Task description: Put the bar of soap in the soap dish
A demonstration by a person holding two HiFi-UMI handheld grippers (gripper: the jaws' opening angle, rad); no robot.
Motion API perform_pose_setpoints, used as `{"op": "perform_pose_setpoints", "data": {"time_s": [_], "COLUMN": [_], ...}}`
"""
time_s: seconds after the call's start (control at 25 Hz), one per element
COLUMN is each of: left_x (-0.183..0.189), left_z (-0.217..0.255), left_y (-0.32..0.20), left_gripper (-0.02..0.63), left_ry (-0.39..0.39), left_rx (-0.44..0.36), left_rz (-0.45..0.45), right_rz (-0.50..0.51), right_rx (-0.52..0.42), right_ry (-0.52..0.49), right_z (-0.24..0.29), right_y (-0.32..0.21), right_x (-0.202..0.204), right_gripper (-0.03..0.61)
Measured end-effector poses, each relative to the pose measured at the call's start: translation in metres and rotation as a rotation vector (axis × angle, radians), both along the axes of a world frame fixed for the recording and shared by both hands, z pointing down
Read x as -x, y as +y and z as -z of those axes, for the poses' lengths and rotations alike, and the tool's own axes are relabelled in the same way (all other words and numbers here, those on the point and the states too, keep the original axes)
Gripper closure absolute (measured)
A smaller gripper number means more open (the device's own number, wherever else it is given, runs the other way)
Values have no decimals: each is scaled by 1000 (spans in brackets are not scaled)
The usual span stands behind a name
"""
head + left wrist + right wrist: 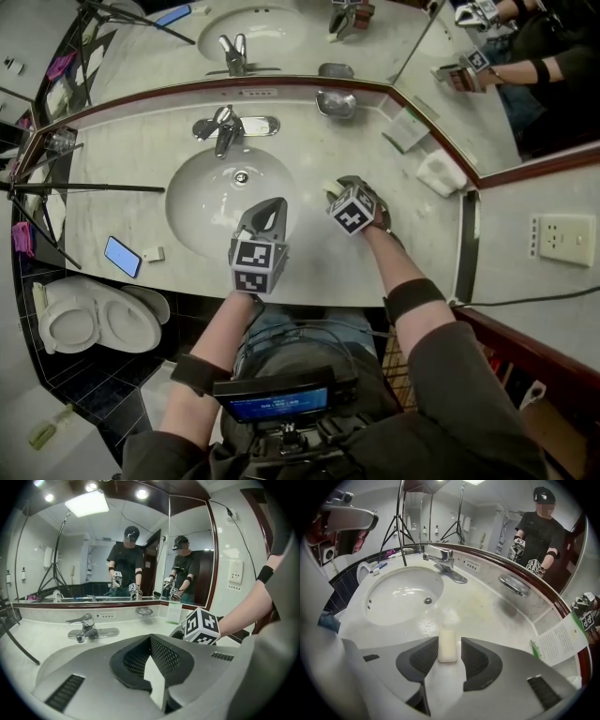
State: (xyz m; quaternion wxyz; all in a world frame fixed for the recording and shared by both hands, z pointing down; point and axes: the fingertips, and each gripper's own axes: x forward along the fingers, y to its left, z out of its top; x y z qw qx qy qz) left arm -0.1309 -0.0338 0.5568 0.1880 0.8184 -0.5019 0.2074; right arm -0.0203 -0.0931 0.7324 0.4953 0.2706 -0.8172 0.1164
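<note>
Right gripper (449,639): jaws apart, straddling the bar of soap (447,651), pads not pressing on it. The bar lies flat on the wet counter (487,611), lower centre of the right gripper view, beside the basin (401,592).

Left gripper (151,639): jaws closed, nothing held.

Soap dish (513,584): upper right of that view, well apart, empty.

Risk: the bar looks slick. An off-centre or hard squeeze could squirt it out toward the basin, and a weak hold could drop it short of the dish.

Marble counter (122,178): soap bar (447,646) by basin (220,202), soap dish (336,103) at back, phone (123,256) left, cloth (441,173) right.
</note>
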Motion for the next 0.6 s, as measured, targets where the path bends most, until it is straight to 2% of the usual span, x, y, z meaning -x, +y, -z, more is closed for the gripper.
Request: {"op": "perform_pose_setpoints", "data": {"time_s": [0.28,0.44,0.6], "left_x": [-6,-13,-23], "left_z": [10,20,31], "left_y": [-9,-15,-22], "left_gripper": [611,612,611], "left_ry": [20,31,36], "left_rx": [-17,-32,-56], "left_rz": [7,4,-11], "right_rz": [-79,-114,-215], "right_rx": [-109,-158,-219], "right_ry": [-153,-243,-366], "right_z": [77,126,171], "right_y": [-15,-18,-31], "right_x": [1,-4,-24], "right_gripper": [403,460,527]}}
